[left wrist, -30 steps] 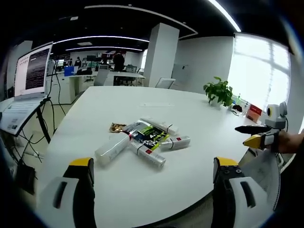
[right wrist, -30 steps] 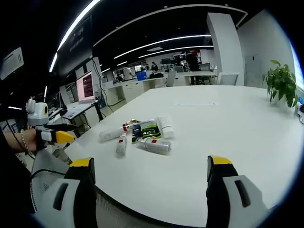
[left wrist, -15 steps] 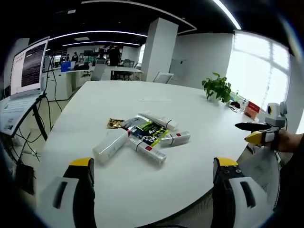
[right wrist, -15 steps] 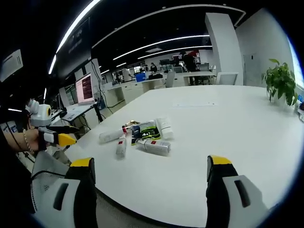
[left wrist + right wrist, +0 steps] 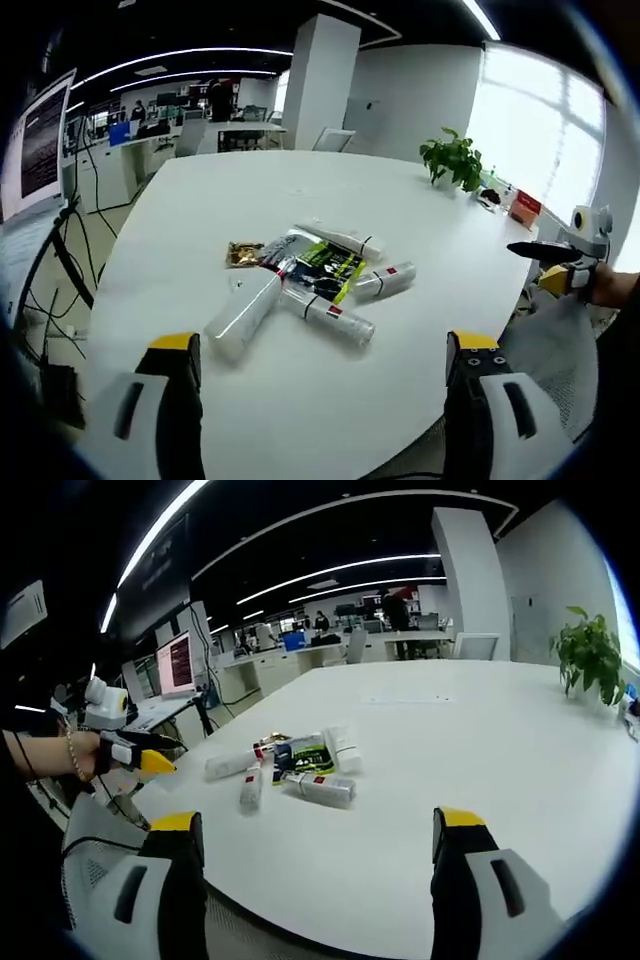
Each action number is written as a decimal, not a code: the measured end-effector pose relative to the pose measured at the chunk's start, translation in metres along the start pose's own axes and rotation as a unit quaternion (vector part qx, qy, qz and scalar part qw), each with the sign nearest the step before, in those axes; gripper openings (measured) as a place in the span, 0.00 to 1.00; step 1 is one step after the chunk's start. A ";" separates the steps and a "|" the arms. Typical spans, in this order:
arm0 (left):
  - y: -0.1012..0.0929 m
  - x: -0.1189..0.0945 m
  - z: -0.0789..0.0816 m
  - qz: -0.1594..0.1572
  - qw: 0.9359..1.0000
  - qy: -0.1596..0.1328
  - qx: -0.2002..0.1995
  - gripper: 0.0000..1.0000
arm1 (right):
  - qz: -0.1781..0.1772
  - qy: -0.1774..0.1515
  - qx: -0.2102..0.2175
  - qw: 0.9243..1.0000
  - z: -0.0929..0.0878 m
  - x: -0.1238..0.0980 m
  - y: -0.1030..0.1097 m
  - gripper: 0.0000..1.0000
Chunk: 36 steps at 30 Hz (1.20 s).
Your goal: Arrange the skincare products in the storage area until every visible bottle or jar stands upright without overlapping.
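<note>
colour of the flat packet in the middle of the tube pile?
Dark packet with bright green print, lying among the white tubes; clearest in the left gripper view.

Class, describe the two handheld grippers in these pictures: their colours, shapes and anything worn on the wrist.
Each gripper has two broad white jaws with dark slots and yellow-capped black tips, as on the left gripper and the right gripper. Seen from the side in the other view, the nose is yellow and black. A thin bead bracelet circles the wrist behind the left gripper.
</note>
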<state>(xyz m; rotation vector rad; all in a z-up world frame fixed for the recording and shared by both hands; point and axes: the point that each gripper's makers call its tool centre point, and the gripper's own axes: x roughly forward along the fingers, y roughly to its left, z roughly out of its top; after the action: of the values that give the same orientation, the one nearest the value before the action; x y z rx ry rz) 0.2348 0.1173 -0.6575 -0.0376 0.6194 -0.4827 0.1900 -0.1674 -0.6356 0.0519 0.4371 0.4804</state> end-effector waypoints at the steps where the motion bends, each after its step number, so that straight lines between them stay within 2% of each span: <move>1: 0.002 0.003 0.000 -0.003 1.000 0.009 0.010 0.92 | -0.002 0.000 0.000 1.000 0.000 0.000 -0.001 0.94; 6: 0.016 0.015 0.003 -0.013 0.999 0.030 0.031 0.91 | -0.007 0.007 0.002 1.000 -0.003 0.001 -0.003 0.94; 8: 0.026 0.022 0.002 -0.022 0.998 0.046 0.043 0.91 | -0.007 0.008 0.001 1.000 -0.003 0.001 -0.003 0.94; 11: 0.031 0.032 -0.005 -0.039 0.994 0.084 0.064 0.90 | -0.009 0.001 -0.005 1.000 0.000 0.001 -0.002 0.93; 13: 0.034 0.038 -0.004 -0.041 0.992 0.093 0.074 0.90 | -0.012 0.002 -0.007 1.000 0.000 0.001 -0.003 0.92; 16: 0.038 0.049 -0.004 -0.053 0.986 0.124 0.096 0.87 | -0.015 0.005 -0.005 1.000 -0.002 0.001 -0.004 0.92; 24: 0.049 0.073 -0.002 -0.065 0.977 0.159 0.125 0.79 | -0.022 0.012 -0.005 1.000 -0.004 0.002 -0.007 0.92; 27: 0.055 0.084 -0.006 -0.069 0.970 0.184 0.143 0.74 | -0.024 0.012 -0.004 1.000 -0.004 0.002 -0.007 0.92; 32: 0.059 0.095 -0.009 -0.076 0.962 0.204 0.162 0.66 | -0.026 0.015 -0.004 1.000 -0.005 0.003 -0.008 0.92; 36: 0.059 0.105 -0.014 -0.081 0.954 0.233 0.170 0.61 | -0.026 0.018 -0.005 0.999 -0.006 0.003 -0.008 0.92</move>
<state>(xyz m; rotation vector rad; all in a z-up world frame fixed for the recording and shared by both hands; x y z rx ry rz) 0.3260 0.1243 -0.7375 0.3654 0.9922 -0.7632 0.1931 -0.1735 -0.6437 0.0214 0.4699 0.4330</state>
